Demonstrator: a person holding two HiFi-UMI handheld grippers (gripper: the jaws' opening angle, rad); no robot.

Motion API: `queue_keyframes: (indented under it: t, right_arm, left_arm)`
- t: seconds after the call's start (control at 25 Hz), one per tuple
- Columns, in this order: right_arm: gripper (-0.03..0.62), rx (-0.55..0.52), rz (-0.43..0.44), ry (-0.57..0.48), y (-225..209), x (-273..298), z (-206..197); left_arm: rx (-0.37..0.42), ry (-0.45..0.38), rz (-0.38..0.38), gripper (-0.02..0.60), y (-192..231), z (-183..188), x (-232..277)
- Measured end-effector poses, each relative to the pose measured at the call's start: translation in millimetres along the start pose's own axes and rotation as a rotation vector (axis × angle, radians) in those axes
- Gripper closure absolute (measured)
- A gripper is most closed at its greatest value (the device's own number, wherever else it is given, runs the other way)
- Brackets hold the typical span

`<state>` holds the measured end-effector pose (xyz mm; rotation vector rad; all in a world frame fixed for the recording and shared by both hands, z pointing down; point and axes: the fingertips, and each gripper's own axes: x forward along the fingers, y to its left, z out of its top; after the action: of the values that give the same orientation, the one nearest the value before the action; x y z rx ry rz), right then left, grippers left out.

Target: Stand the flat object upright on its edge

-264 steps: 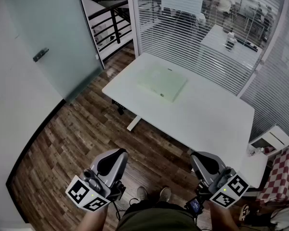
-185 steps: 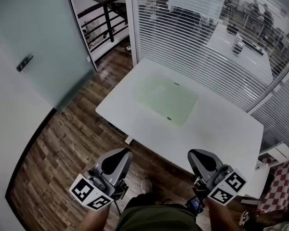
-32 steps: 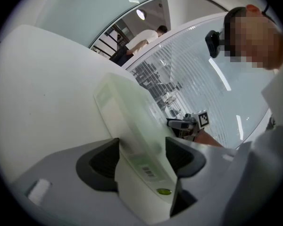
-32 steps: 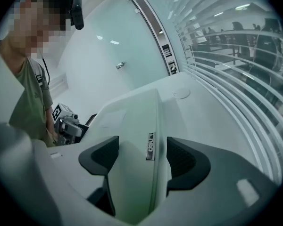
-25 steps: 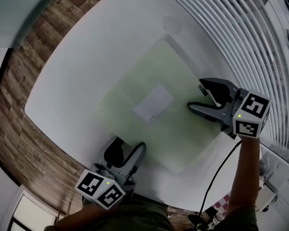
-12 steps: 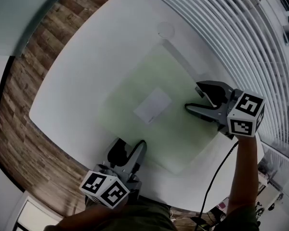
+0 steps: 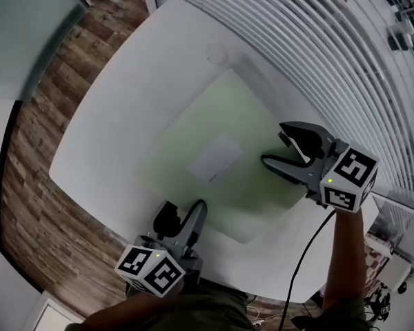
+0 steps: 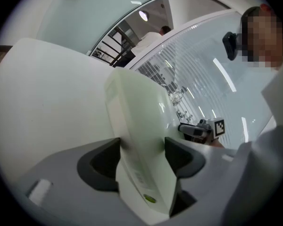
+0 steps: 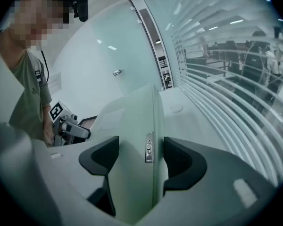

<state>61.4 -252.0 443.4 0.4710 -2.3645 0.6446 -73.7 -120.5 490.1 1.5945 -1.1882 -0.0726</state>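
Pale green case (image 7: 221, 116) on the white table (image 7: 117, 102), broad face up, corner pointing away, left gripper (image 7: 183, 211) clamped on its near edge, right gripper (image 7: 274, 145) clamped on its right latch edge.

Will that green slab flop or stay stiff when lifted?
Probably stiff: the green slab shows straight edges between the left gripper and right gripper. It looks smooth, so may slip. On its thin edge it likely tips.
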Motion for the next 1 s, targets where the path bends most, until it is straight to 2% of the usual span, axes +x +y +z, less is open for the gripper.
queue_keyframes:
  t: [0.24,0.44,0.68,1.0]
  right_arm:
    - [0.295,-0.04,-0.082,-0.067,21,-34,11]
    - [0.296,-0.064,-0.174,-0.155,25,-59,9]
    - [0.296,-0.044,-0.303,-0.304,44,-106,14]
    - [0.296,-0.007,-0.438,-0.482,63,-144,28]
  left_arm:
    - [0.058,-0.022,-0.032,0.307,-22,4,-15]
    - [0.156,-0.077,-0.065,0.305,-39,20,-12]
    - [0.264,-0.134,-0.117,0.305,-76,35,-24]
    - [0.399,-0.162,-0.188,0.305,-109,62,-33]
